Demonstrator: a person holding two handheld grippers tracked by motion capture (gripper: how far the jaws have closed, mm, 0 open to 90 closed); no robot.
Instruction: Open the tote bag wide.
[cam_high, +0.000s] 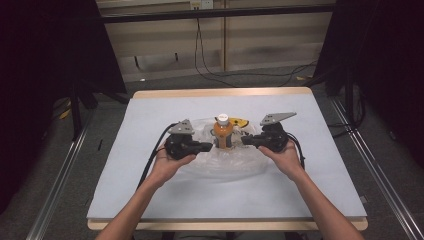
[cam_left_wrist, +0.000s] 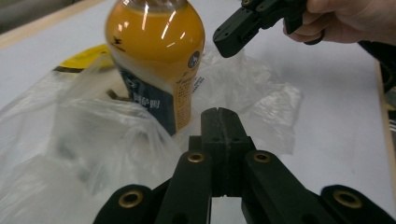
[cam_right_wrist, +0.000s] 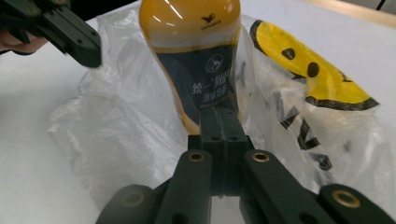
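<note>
From above, the bottle (cam_high: 223, 131) stands upright mid-table inside the crumpled plastic bag (cam_high: 220, 160), left gripper (cam_high: 206, 147) at its nine o'clock, right gripper (cam_high: 246, 140) at three; each gripper view shows jaws pressed together, seemingly pinching film, likely to spread the bag.

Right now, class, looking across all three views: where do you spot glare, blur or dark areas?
High view: the surroundings beyond the table are very dark, while the tabletop is evenly lit. Left gripper view: white glare streaks cross the orange bottle, whose top edge looks slightly soft. Right gripper view: similar glare on the bottle's shoulder, and the clear plastic bag reads milky and hazy.
</note>
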